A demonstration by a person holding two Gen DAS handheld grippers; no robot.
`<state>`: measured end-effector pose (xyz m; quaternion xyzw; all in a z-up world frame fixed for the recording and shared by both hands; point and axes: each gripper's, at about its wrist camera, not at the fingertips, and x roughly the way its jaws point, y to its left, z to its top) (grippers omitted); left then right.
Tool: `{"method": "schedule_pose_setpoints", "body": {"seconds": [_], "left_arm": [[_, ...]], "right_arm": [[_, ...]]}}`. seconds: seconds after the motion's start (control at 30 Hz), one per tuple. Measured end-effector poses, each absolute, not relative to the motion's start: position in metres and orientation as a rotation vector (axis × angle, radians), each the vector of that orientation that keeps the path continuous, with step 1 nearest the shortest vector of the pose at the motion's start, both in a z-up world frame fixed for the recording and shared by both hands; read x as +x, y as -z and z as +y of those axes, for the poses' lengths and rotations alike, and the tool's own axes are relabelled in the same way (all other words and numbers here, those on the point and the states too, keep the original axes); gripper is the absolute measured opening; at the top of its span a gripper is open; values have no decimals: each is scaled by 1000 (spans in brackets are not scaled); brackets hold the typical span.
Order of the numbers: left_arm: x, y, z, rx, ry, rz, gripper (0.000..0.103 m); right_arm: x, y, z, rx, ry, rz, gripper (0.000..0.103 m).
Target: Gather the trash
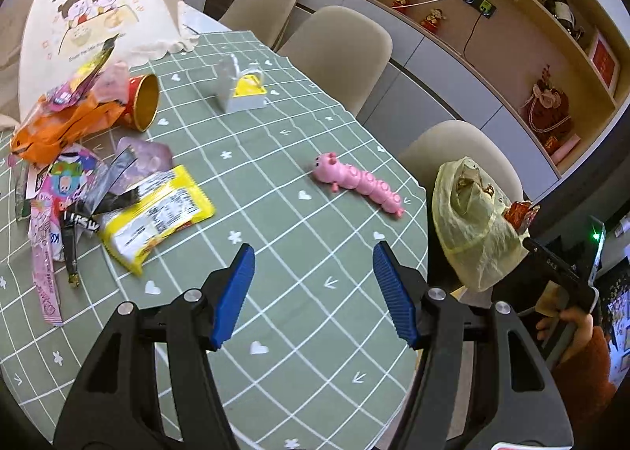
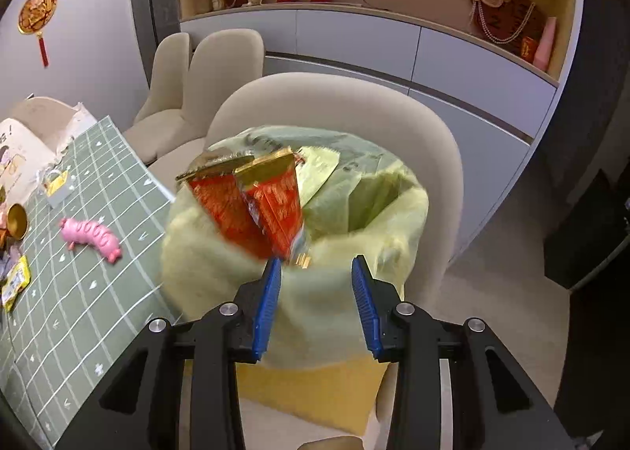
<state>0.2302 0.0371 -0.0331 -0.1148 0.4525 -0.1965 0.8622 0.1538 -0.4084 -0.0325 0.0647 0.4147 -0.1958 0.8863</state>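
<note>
Left wrist view: left hand-held gripper spread apart, nothing between its pads, above the counter; wrapper pile at nine o'clock.

Right wrist view: right hand-held gripper parted over the yellow bag; red wrapper at twelve o'clock, touching its left pad.

Left over table; right nearer bag.

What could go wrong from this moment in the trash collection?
The red wrapper sits at the bag's rim beside the open right gripper; it may slide outside the yellow bag. The open left gripper, over the table near the pink caterpillar toy, might grab it instead of trash.
</note>
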Motion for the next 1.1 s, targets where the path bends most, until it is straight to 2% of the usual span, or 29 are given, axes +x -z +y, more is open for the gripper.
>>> {"method": "schedule_pose_setpoints", "body": {"seconds": [0.3, 0.37, 0.7, 0.83, 1.1], "left_arm": [[220, 48, 85, -261, 398, 942, 59], [219, 49, 105, -242, 376, 925, 59], [231, 55, 233, -216, 193, 855, 59], [252, 69, 293, -297, 90, 831, 59], [303, 112, 344, -455, 25, 920, 59]], "right_arm": [[139, 14, -341, 183, 296, 751, 37], [145, 15, -313, 201, 230, 737, 49], [201, 40, -152, 131, -27, 801, 49], [224, 55, -95, 122, -94, 839, 49], [246, 66, -49, 82, -114, 884, 49]]}}
